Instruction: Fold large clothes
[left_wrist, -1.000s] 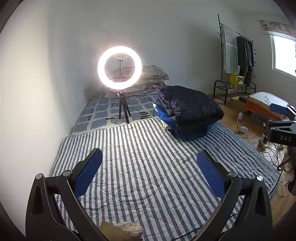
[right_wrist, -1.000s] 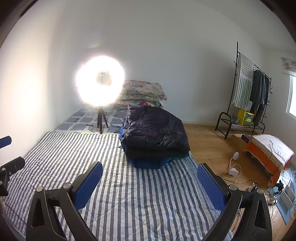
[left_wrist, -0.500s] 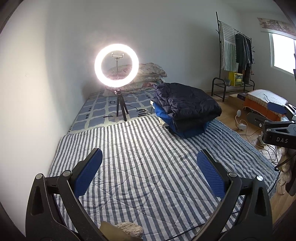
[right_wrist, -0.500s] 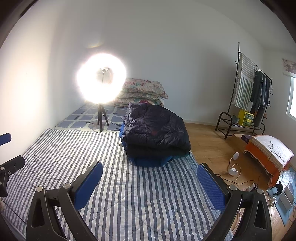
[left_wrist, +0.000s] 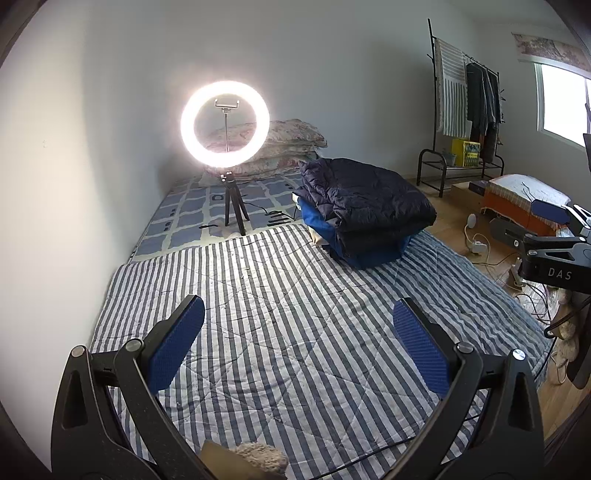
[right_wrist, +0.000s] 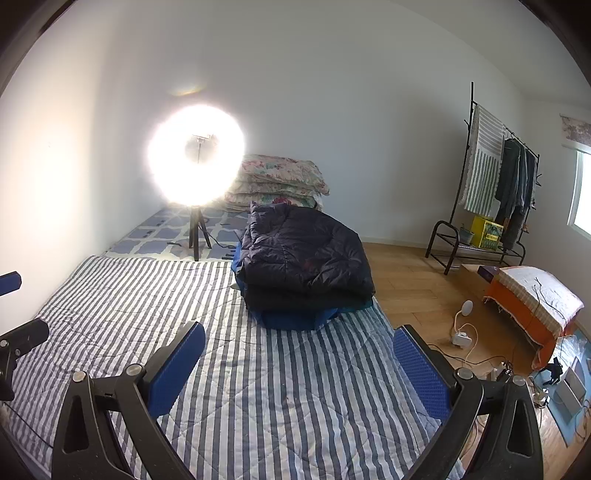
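A folded dark navy puffer coat (left_wrist: 365, 201) lies on top of a stack of folded dark and blue garments (left_wrist: 369, 254) at the far right of the striped quilt (left_wrist: 288, 332). The same coat (right_wrist: 303, 254) shows in the right wrist view, ahead of the gripper. My left gripper (left_wrist: 299, 332) is open and empty, held above the quilt well short of the stack. My right gripper (right_wrist: 299, 350) is open and empty above the quilt's right part, and it shows at the right edge of the left wrist view (left_wrist: 554, 254).
A lit ring light on a small tripod (left_wrist: 225, 125) stands behind the quilt on a blue patterned mat (left_wrist: 192, 218). Floral pillows (right_wrist: 280, 181) are stacked by the wall. Cables and a power strip (right_wrist: 461, 338), an orange stool (right_wrist: 535, 299) and a clothes rack (right_wrist: 491, 199) stand on the wooden floor at right.
Both grippers have drifted back slightly and tilted, so the stack and ring light shift a little in view. Both stay open and empty.
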